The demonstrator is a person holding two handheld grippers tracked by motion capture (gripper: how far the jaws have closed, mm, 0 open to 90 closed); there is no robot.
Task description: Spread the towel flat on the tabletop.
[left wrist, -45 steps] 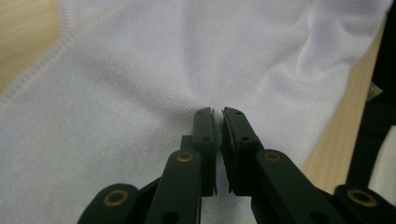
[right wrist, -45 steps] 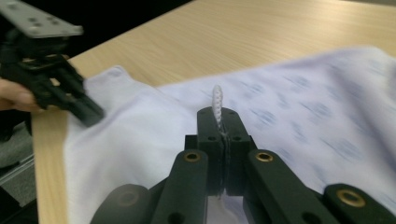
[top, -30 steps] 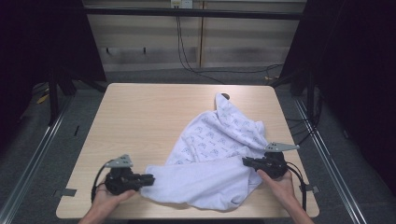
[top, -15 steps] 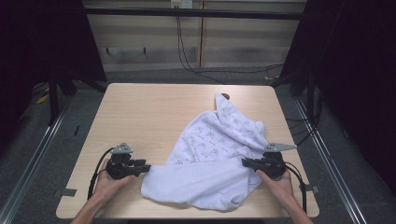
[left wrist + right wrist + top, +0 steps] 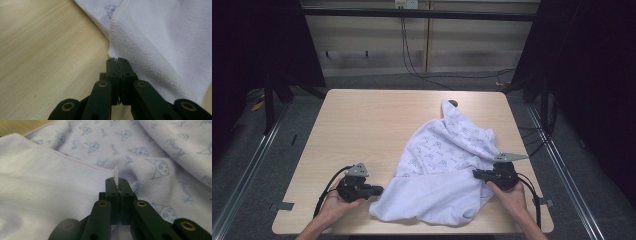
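White printed cloth [image 5: 447,170] is spread on the bench [image 5: 362,125], right of centre. Long axis runs diagonally: narrow end points to the far edge near a small dark spot [image 5: 453,103] on the bench top, wide end lies at the near edge. Near part is folded over, plain reverse side up; printed side is seen further back.

Left tool [image 5: 379,189] is held low at the cloth's near-left corner. Its jaws have just been closing and are now pressed together with nothing seen between them in the left gripper view; the tips [image 5: 117,61] sit just beside the stitched hem [image 5: 112,27], at the cloth edge, on bare wood. Cloth is not gripped by it.

Right tool [image 5: 476,173] is at the cloth's right edge, jaws clamped on a thin upright fold of hem [image 5: 116,175], seen sticking up between the tips in the right gripper view.

Around: bench top otherwise bare wood. Cables [image 5: 412,55] hang down the back wall behind the bench; metal rails [image 5: 257,150] run along the floor on both sides. Nothing is seen standing between either tool and the cloth.
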